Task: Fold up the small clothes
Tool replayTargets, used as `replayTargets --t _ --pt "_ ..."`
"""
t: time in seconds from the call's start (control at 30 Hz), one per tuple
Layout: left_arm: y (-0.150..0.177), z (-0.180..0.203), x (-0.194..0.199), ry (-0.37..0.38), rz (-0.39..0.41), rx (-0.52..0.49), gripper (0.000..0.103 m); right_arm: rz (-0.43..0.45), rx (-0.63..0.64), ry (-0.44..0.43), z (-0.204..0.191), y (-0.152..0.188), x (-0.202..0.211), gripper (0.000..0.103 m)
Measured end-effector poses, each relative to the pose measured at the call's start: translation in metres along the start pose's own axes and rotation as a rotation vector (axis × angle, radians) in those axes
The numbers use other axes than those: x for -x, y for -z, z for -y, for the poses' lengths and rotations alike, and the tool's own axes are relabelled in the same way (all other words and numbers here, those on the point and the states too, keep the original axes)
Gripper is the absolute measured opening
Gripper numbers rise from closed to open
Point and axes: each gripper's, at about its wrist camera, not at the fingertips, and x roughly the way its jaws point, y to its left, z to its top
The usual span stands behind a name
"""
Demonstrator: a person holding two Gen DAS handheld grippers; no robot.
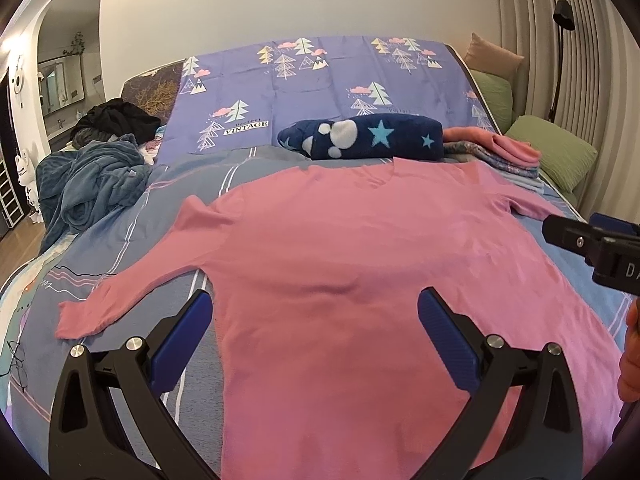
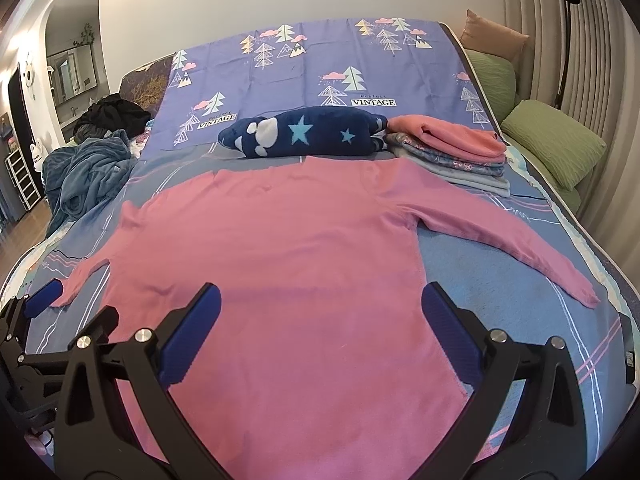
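Your pink long-sleeved top (image 1: 352,264) lies flat on the bed (image 1: 176,184). Both the left gripper (image 1: 314,330) and right gripper (image 2: 322,316) hover released; pinch each sleeve cuff, fold inward evenly.

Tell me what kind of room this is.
Most likely a home bedroom. A wide bed with a blue striped sheet fills the view, green cushions line its far side, and a stack of folded clothes sits behind a pink long-sleeved top spread flat.
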Motion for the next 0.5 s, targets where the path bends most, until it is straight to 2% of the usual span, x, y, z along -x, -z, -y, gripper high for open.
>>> replayTargets --t 0.33,0.43,0.5 --pt "0.003 -0.018 -0.003 -0.023 0.006 0.043 0.102 -0.010 0.010 0.000 -0.004 0.001 -0.004 0.101" --pt "0.004 -0.033 -0.005 -0.008 0.008 0.095 0.102 -0.018 0.013 -0.002 -0.005 0.001 -0.007 0.101" --pt "0.007 -0.052 -0.008 0.004 0.012 0.175 0.102 -0.021 0.017 -0.001 -0.005 0.001 -0.009 0.101"
